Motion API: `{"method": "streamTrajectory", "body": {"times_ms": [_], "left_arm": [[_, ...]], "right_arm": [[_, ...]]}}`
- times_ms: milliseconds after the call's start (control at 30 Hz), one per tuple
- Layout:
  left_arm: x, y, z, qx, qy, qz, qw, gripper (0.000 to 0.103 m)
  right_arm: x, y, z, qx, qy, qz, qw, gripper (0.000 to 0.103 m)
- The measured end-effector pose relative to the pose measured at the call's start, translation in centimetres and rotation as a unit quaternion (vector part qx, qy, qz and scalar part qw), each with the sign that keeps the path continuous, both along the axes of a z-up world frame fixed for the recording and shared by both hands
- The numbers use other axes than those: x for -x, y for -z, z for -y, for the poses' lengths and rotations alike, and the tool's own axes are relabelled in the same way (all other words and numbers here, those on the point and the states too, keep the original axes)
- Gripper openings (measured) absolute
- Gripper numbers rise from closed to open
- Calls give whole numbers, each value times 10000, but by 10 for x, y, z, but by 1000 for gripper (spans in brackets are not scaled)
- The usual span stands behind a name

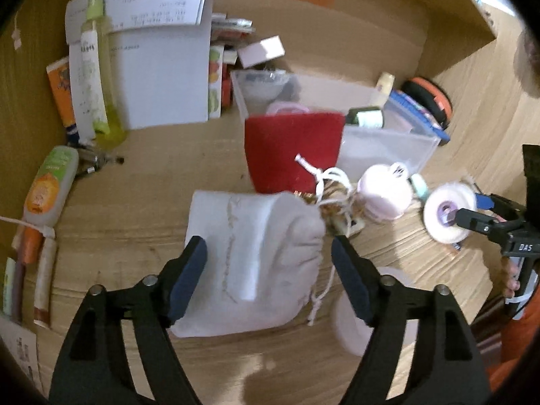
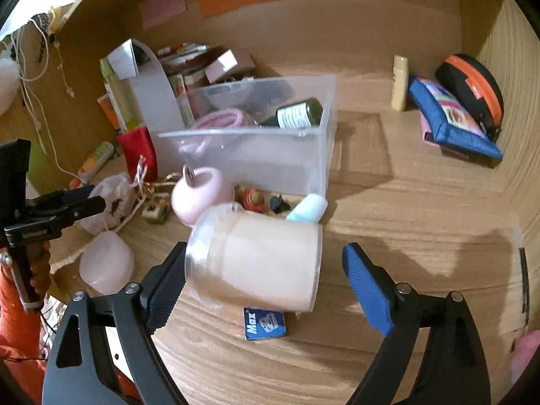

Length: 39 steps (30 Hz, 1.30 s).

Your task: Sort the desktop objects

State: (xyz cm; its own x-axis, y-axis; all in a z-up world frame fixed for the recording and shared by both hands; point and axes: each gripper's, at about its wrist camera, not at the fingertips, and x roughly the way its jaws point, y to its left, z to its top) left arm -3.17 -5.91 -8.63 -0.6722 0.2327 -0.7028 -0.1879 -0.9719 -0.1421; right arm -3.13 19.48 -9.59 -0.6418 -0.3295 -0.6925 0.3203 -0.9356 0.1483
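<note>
My left gripper [image 1: 268, 253] is open over a white drawstring pouch [image 1: 256, 270] lying on the desk, one finger on each side, not pinching it. A red pouch [image 1: 290, 152] lies just beyond, leaning at the clear plastic bin [image 1: 388, 148]. My right gripper [image 2: 265, 263] is open around a pinkish jar with a clear lid [image 2: 260, 263], which lies on its side; the left finger touches the lid, the right finger is apart. The jar also shows in the left wrist view [image 1: 445, 216]. The left gripper shows in the right wrist view [image 2: 84, 202].
The clear bin [image 2: 303, 155] holds a dark bottle [image 2: 300, 113] and a pink coil. A pink round case [image 2: 202, 195], a small blue Max box [image 2: 265, 325], a mint item [image 2: 307, 209], and a pink lump [image 2: 106, 263] lie nearby. A blue pouch [image 2: 452, 118] and orange-black case [image 2: 472, 91] sit at right.
</note>
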Motion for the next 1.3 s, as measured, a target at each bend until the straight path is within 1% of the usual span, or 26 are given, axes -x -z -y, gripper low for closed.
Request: {"method": "streamTrajectory", "body": {"times_ms": [67, 100, 133, 167, 200, 267, 333, 433, 467, 500, 567, 700, 733, 800, 867, 1033, 1067, 1100, 1300], "left_arm": [[4, 7, -2, 64, -5, 131, 9999, 88], [6, 10, -4, 129, -24, 239, 9996, 90], [7, 11, -6, 196, -21, 272, 9994, 91], [7, 12, -8, 276, -64, 306, 9991, 96], [8, 13, -8, 275, -102, 343, 9990, 98], [12, 15, -8, 227, -103, 475, 9986, 101], [17, 19, -9, 305, -220, 581, 9976, 101], [18, 19, -8, 287, -254, 588, 9975, 101], [17, 19, -9, 315, -256, 573, 9975, 96], [16, 19, -10, 388, -275, 545, 9974, 88], [17, 19, -9, 491, -289, 506, 9971, 79], [14, 16, 1, 328, -360, 444, 9978, 64], [13, 14, 3, 270, -392, 428, 9980, 62], [11, 11, 8, 135, -429, 372, 9983, 54], [10, 7, 10, -27, -426, 336, 9985, 49], [4, -2, 12, -291, -448, 153, 9985, 45], [2, -5, 13, -376, -431, 101, 9983, 41], [2, -8, 12, -410, -432, 76, 9982, 40], [0, -22, 9, -599, -387, -144, 9973, 40]], "right_arm": [[1, 5, 1, -12, 17, 51, 10000, 88], [2, 6, 1, 8, 31, 71, 10000, 87], [3, 7, 1, 40, 30, 93, 9999, 84], [4, 8, 1, 96, 15, 109, 9999, 81], [4, 8, 1, 160, -27, 132, 9998, 73], [4, 8, 2, 195, -62, 128, 9997, 72], [3, 7, 4, 140, -88, 76, 9998, 71], [1, 4, 4, 153, -99, 19, 9998, 67], [1, 2, 3, 200, -109, -6, 9997, 66], [1, 0, 2, 249, -119, -11, 9996, 66], [2, -3, -1, 379, -142, -25, 9992, 66], [3, -6, 1, 369, -190, -84, 9991, 65], [3, -6, 1, 381, -197, -78, 9991, 65], [4, -7, 1, 420, -223, -67, 9988, 65], [4, -10, 1, 451, -223, -92, 9987, 65], [4, -22, -3, 561, -184, -208, 9980, 65], [3, -26, -4, 596, -176, -242, 9978, 65], [3, -28, -5, 623, -178, -264, 9975, 65], [3, -47, -7, 744, -178, -481, 9959, 65]]}}
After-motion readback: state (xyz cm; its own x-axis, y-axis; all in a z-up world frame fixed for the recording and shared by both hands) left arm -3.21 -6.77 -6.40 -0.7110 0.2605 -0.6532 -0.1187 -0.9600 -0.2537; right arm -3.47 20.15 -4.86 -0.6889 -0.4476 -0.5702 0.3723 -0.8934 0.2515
